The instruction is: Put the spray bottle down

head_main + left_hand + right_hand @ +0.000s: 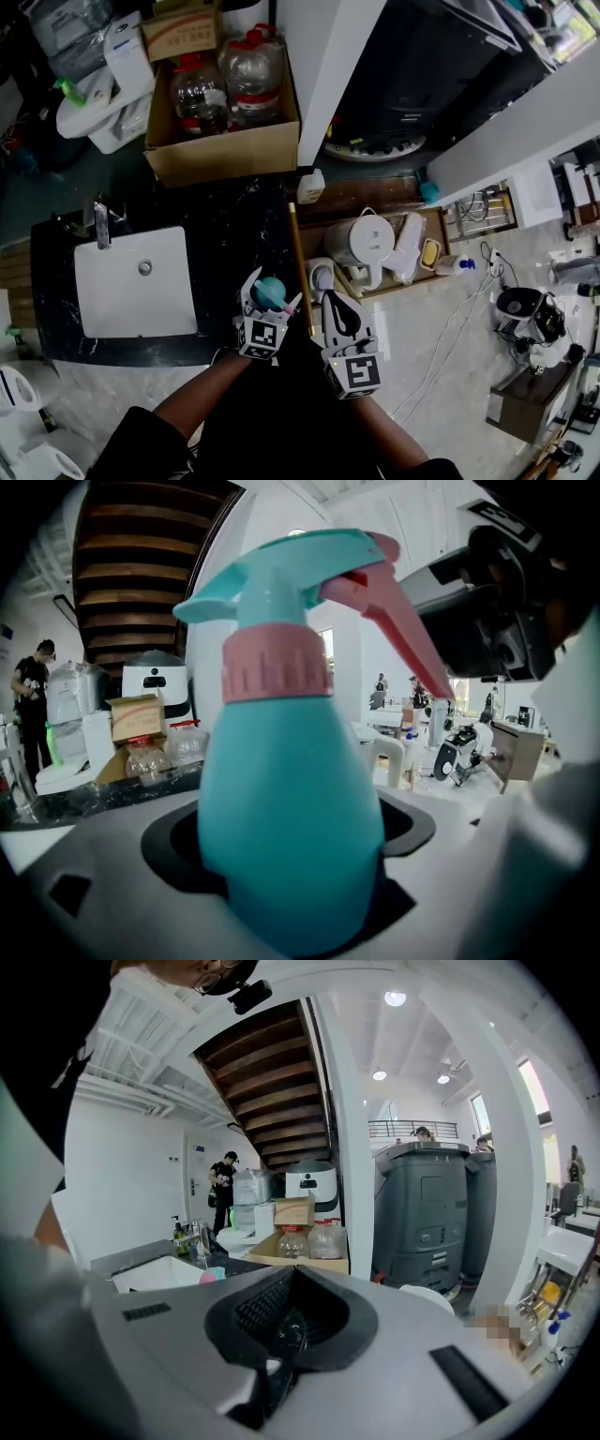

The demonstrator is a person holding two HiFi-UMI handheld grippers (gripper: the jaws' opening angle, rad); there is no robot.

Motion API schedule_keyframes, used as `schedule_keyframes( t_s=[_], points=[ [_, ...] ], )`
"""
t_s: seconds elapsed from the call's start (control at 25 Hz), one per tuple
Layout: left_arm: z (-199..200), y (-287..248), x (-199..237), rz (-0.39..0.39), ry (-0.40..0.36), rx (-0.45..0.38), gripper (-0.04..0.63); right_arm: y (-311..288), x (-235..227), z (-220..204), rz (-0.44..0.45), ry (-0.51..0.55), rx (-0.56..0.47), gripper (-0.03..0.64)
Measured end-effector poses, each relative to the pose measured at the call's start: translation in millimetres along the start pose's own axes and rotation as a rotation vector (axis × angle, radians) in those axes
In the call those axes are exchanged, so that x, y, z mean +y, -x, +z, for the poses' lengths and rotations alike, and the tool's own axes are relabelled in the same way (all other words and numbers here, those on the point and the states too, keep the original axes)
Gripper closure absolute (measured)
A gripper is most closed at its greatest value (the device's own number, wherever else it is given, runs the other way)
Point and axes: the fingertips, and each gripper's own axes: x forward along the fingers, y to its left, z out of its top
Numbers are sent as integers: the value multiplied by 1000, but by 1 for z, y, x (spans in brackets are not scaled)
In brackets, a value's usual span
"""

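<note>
A teal spray bottle (pixel 291 827) with a pink collar and pink trigger fills the left gripper view, upright between the jaws. My left gripper (pixel 269 298) is shut on the spray bottle (pixel 270 292), held above the front right part of the black counter (pixel 234 234). Beside it to the right, my right gripper (pixel 339 317) is shut with nothing in it; its dark pads (pixel 281 1335) meet in the right gripper view.
A white sink (pixel 136 281) with a faucet (pixel 100 225) is set in the counter at left. Behind stands a cardboard box (pixel 220 141) of large water bottles. To the right, a wooden tray (pixel 375 202) holds a white kettle (pixel 361 242) and small items. Cables lie on the floor.
</note>
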Motion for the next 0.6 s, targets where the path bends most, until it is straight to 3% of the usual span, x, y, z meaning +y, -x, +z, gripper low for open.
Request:
schedule_keyframes(
  t_s=[0.6],
  points=[
    [-5,21,-6,-67,35,-3,117,19,17,-2,-25,-9,-11,601]
  ],
)
